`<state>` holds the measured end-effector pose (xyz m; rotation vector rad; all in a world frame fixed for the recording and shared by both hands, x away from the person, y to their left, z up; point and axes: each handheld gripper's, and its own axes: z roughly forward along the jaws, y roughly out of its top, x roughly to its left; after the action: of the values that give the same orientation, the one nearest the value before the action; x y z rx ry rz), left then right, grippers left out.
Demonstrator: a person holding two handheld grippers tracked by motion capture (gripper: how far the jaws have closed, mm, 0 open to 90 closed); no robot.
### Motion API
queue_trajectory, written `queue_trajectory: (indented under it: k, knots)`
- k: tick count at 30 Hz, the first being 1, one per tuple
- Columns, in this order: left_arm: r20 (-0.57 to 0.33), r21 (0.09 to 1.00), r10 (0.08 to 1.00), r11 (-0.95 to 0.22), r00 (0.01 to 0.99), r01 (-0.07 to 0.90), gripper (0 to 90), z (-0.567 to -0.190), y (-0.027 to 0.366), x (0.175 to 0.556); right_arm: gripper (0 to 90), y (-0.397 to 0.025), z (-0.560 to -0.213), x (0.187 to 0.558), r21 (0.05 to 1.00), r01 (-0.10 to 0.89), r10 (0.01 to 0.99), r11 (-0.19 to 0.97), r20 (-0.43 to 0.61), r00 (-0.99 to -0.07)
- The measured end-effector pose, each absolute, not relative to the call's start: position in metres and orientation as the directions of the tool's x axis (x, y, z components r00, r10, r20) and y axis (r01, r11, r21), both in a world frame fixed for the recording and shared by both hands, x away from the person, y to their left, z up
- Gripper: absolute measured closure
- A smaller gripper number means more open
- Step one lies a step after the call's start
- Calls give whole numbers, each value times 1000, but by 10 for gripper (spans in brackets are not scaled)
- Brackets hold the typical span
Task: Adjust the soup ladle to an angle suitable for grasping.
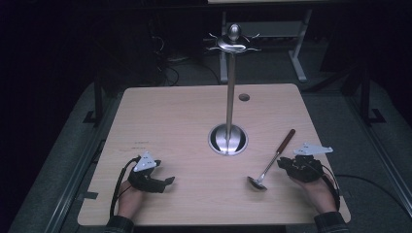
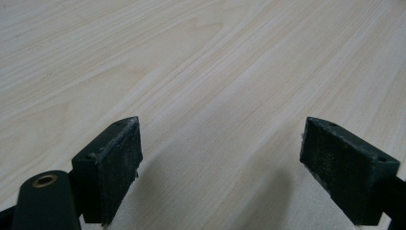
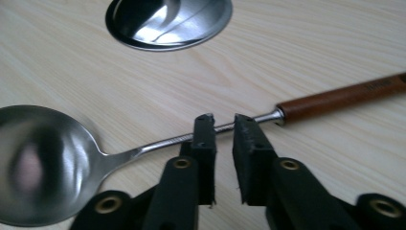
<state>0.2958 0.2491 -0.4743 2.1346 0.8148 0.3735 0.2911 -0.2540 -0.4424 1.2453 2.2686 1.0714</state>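
Right gripper view has the right gripper [image 3: 224, 125] nearly pressed together over the ladle's [image 3: 143, 148] thin steel shaft, lining up a pinch. It lies near the table's [image 1: 170, 121] right front corner, beside the stand [image 1: 228, 138]. Left gripper [image 2: 220, 167] waits spread wide, holding nothing.

A pale wooden table [image 1: 165, 121] carries a ladle [image 1: 272, 162] just left of the right gripper [image 1: 284, 164] and a stand [image 1: 228, 138] beyond it.
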Motion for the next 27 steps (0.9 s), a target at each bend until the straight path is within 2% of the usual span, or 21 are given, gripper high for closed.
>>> queue_trajectory:
  k: [4,15,27]
  knots:
    - [-8,773,661,-471,750,424,140,-474,249,296,895,-246,-442,295,743,568,808,355,61,-586]
    - [-13,773,660,-470,751,426,140,-474,249,296,899,-218,-445,306,697,576,743,428,91,-663]
    - [-9,773,657,-474,754,422,140,-474,249,296,899,-199,-456,306,633,601,715,487,106,-691]
